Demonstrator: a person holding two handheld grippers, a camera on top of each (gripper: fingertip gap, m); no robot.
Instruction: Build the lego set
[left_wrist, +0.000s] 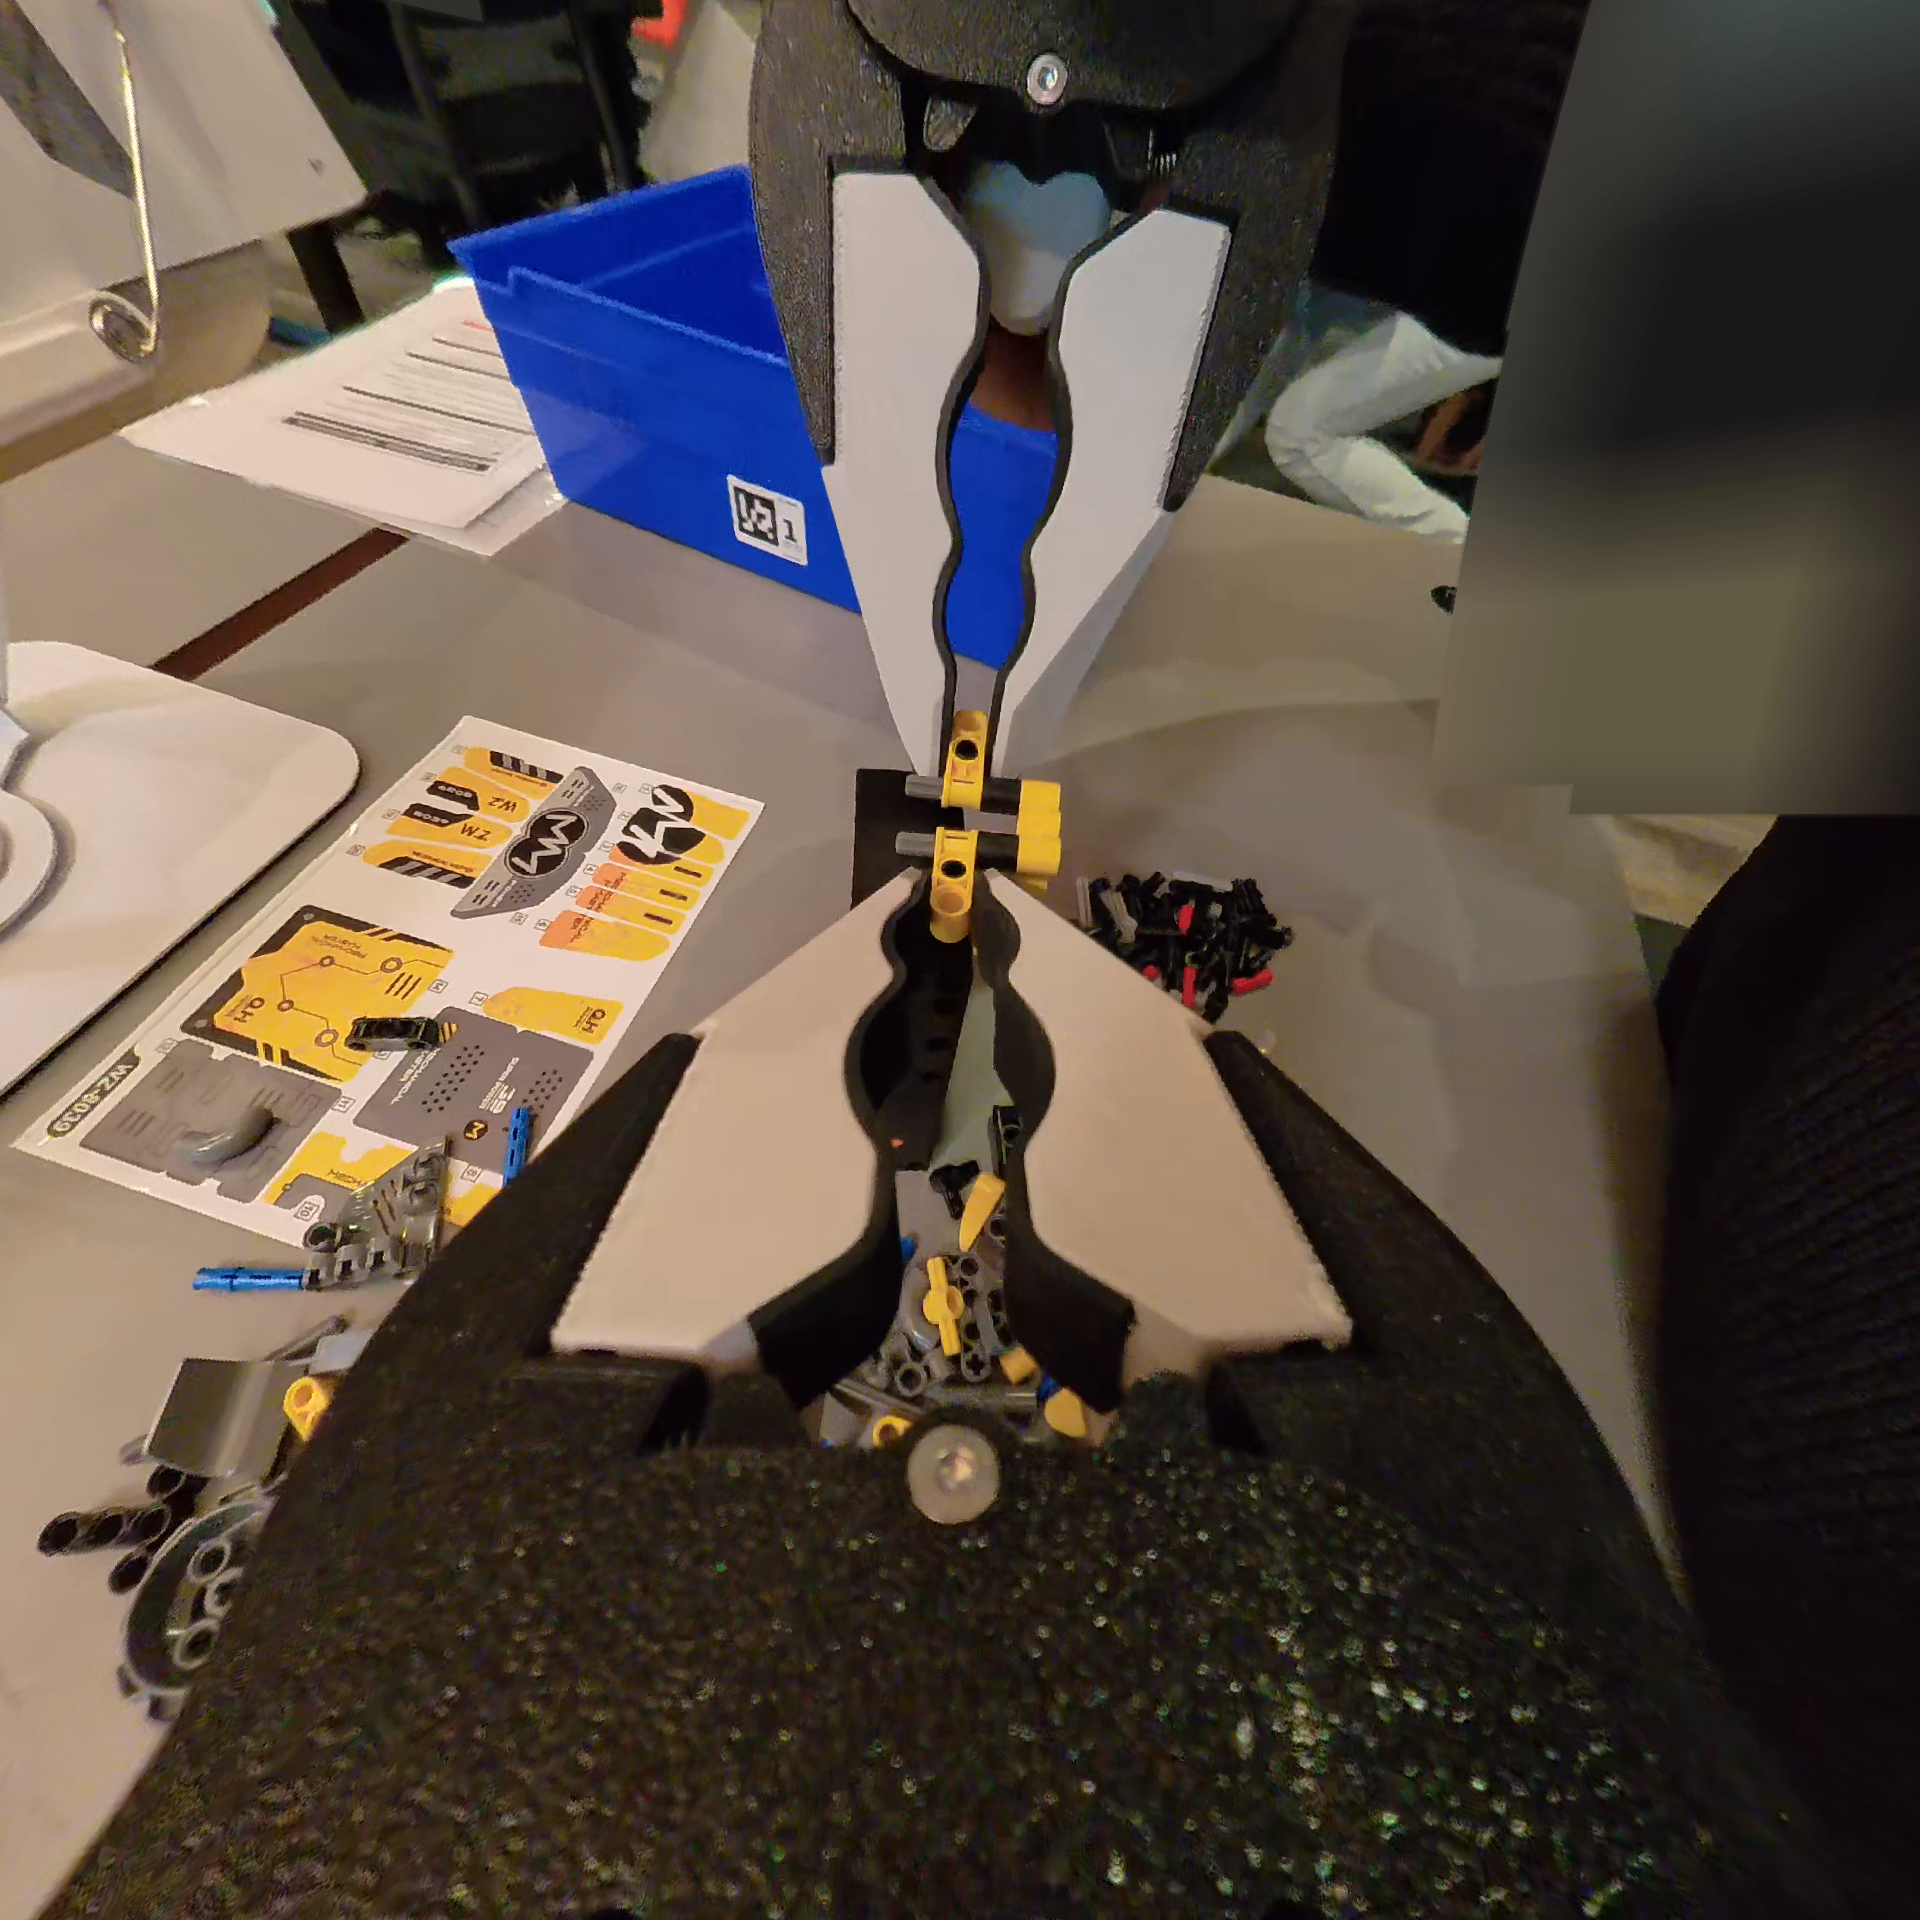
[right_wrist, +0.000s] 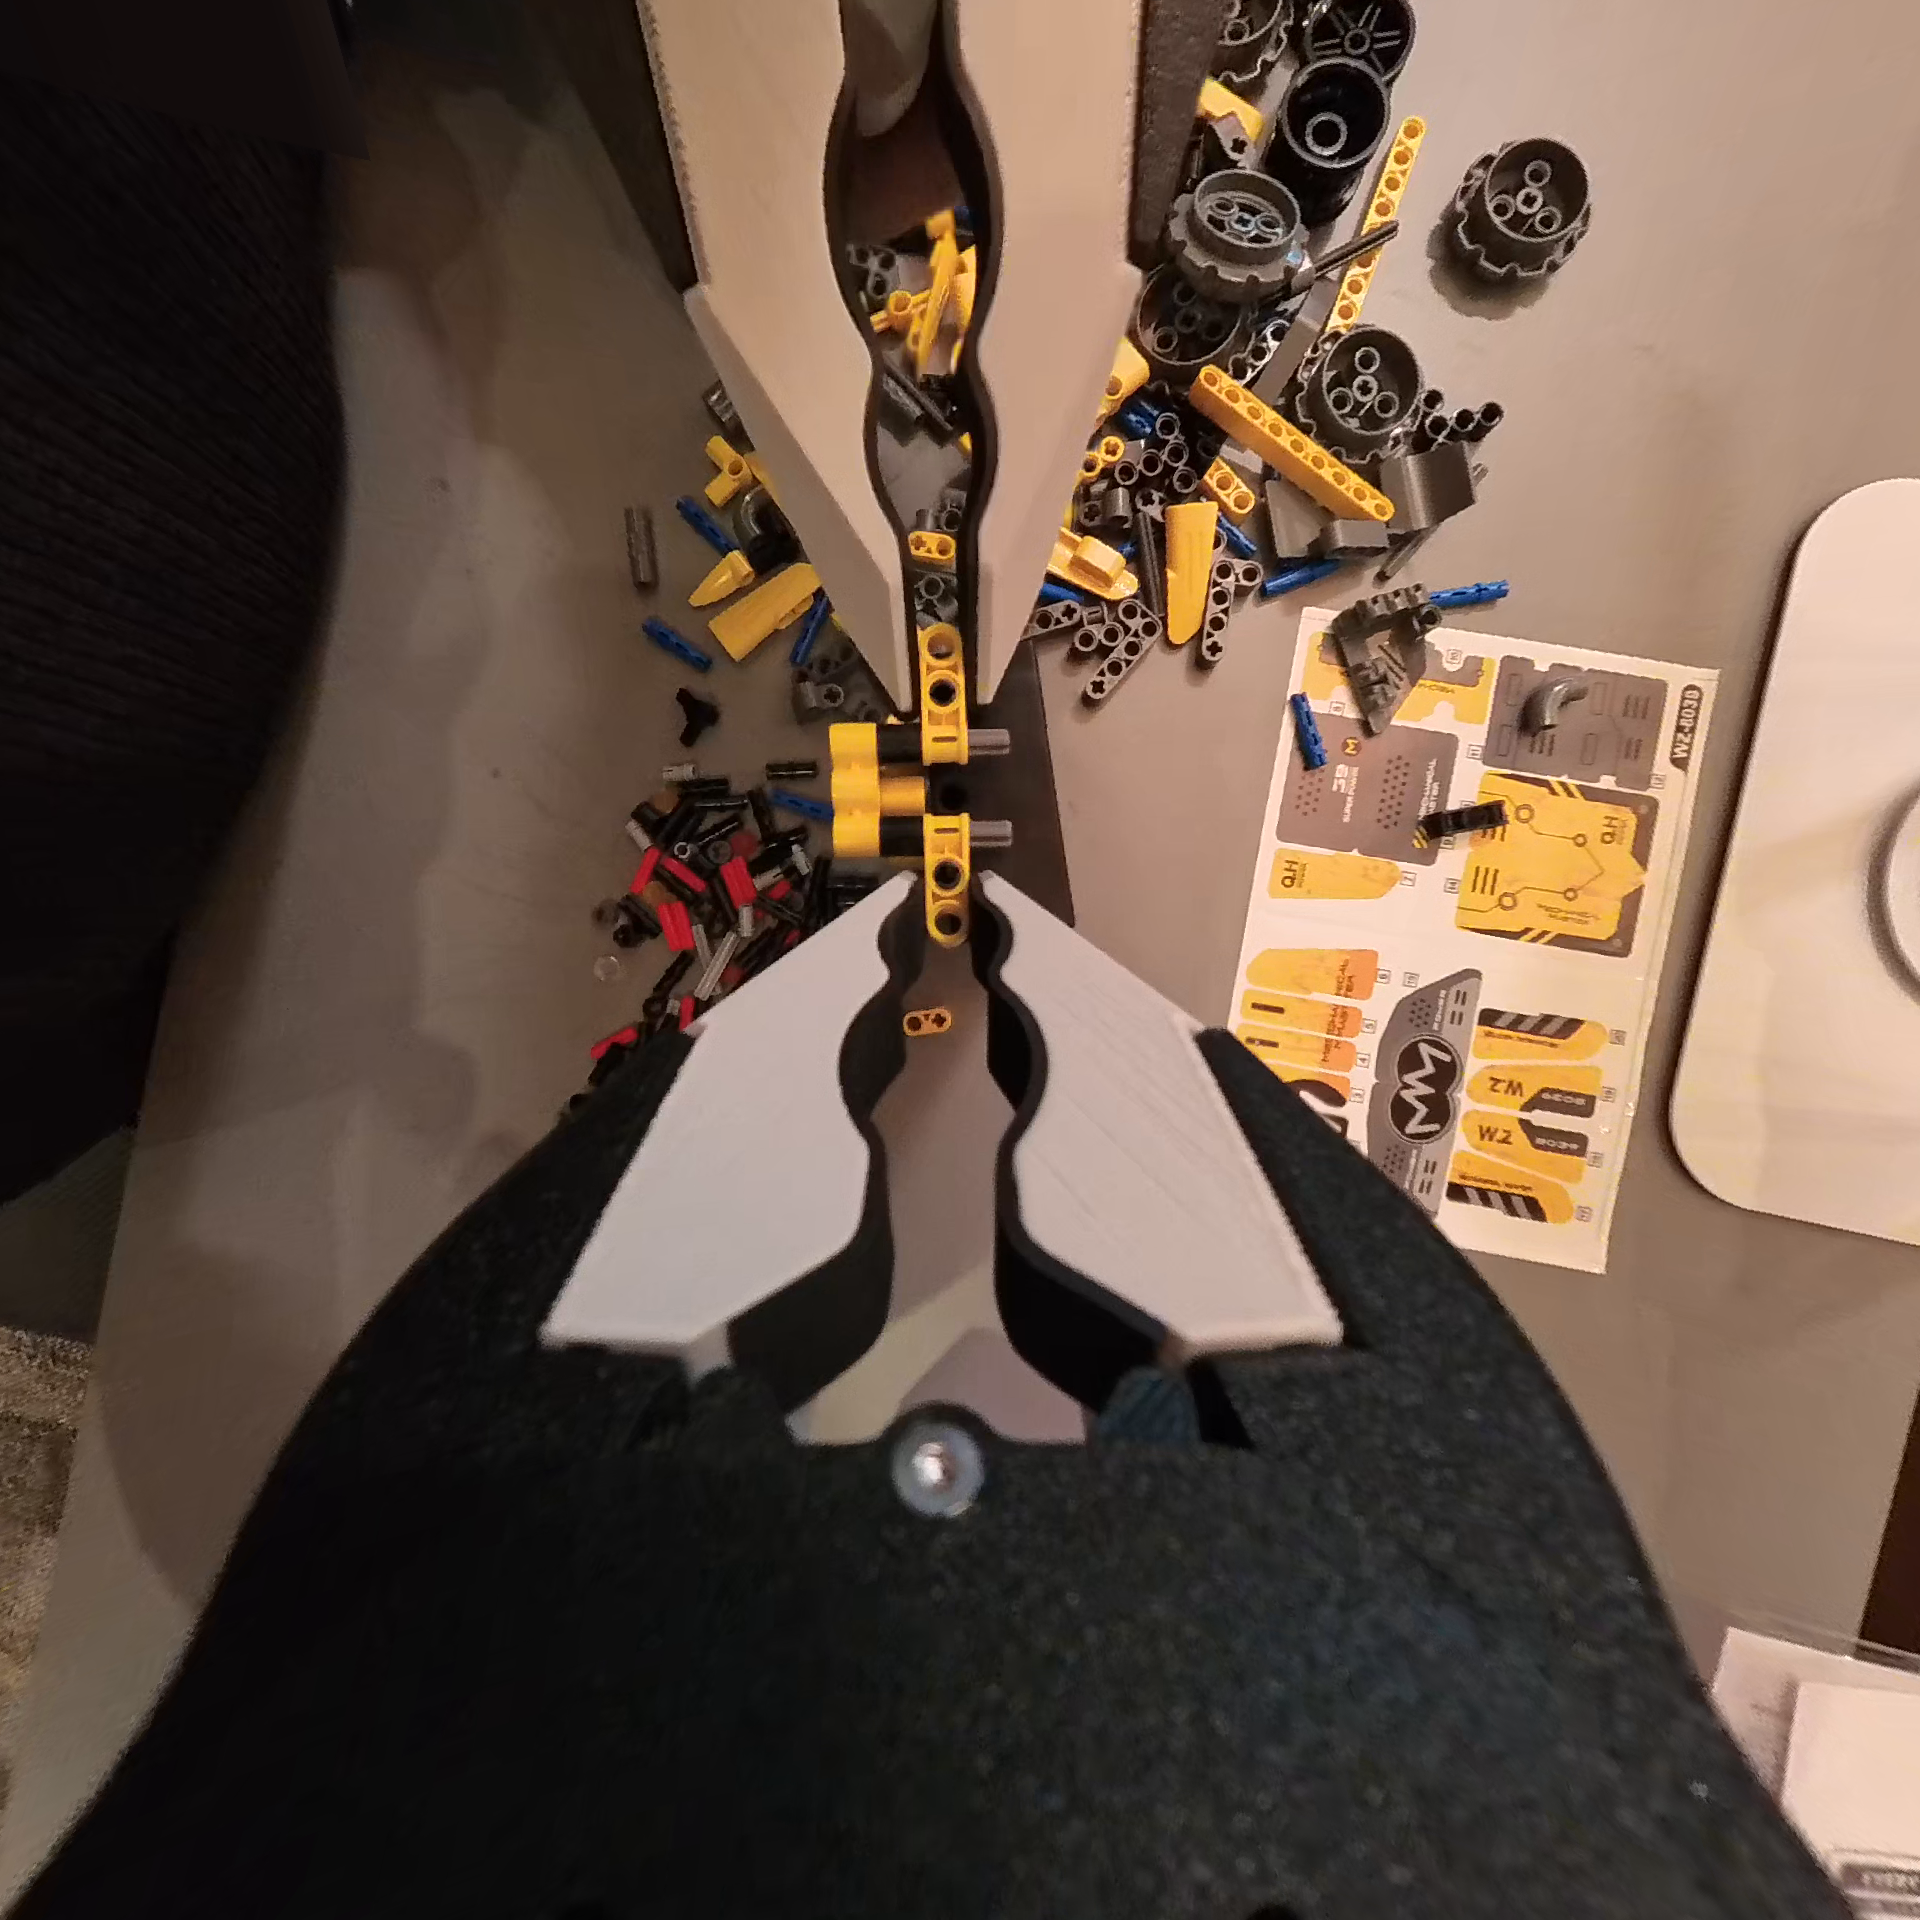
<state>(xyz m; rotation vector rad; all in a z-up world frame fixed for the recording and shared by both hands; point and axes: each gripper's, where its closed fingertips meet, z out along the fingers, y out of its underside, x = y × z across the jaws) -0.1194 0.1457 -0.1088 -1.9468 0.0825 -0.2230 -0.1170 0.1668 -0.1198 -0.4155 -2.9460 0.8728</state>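
Printed lettering and numbers mark the sticker sheet (left_wrist: 416, 966), blue bin tag (left_wrist: 767, 517) and paper (left_wrist: 416, 405).

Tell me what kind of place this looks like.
Probably an office or lab desk set up for toy building: a grey tabletop strewn with loose plastic building-set parts, a sticker sheet, and a blue storage bin beside printed papers.

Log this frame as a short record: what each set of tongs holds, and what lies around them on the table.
left tongs: shut on the near yellow beam of the small yellow-and-black assembly
right tongs: shut on the opposite yellow beam of the same assembly, tip to tip with the left
surface: grey table
beside the assembly: pile of black and red pins
under the left tongs: heap of loose building parts with grey wheels
flat items: sticker sheet
background: blue bin, printed papers
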